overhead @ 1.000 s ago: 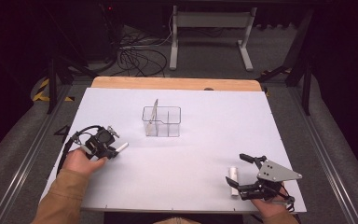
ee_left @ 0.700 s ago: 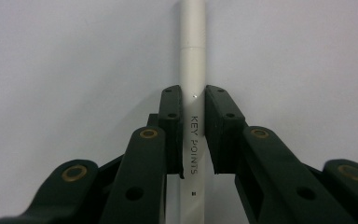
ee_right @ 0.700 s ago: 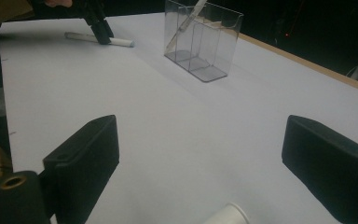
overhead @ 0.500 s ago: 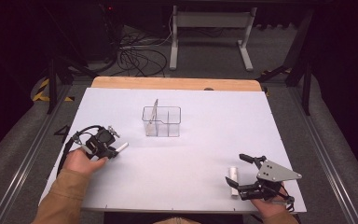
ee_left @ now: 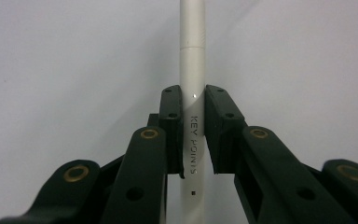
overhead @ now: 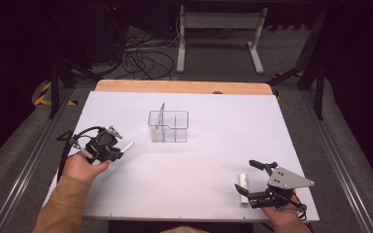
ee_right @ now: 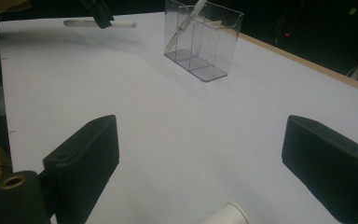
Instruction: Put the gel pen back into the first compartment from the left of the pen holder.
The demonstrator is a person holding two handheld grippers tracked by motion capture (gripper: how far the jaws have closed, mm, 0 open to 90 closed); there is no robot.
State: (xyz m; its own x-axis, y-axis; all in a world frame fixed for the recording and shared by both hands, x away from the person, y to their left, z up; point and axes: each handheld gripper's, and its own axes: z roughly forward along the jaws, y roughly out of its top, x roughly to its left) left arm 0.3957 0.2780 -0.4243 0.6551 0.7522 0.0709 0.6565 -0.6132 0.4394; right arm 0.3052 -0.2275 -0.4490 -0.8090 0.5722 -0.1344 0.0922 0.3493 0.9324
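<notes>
A white table [overhead: 194, 194] with a wooden far edge stands on grey carpet [overhead: 349, 141] (dark room); cables [overhead: 143, 60] lie beyond.

A slim white plastic pen [ee_left: 192, 70] printed "KEY POINTS" is clamped between the left tongs [ee_left: 193, 100]; a second white pen [overhead: 243, 187] lies flat near the tabletop's [overhead: 184, 194] front edge.

White table top [overhead: 184, 174]: broad bare stretch across the middle and near edge, open to passage between the two hands. Obstacles: clear three-compartment holder [overhead: 168, 126] standing at mid-table toward the far side, one pen [overhead: 161, 115] leaning in its left compartment and rising above the rim; bare surface on all four sides of it. White pen [overhead: 125, 145] clamped in the left gripper [overhead: 112, 150], jutting toward the holder but well apart from it. White cylinder [overhead: 243, 187] lying just beside the right gripper [overhead: 255, 182], between its spread jaws.
</notes>
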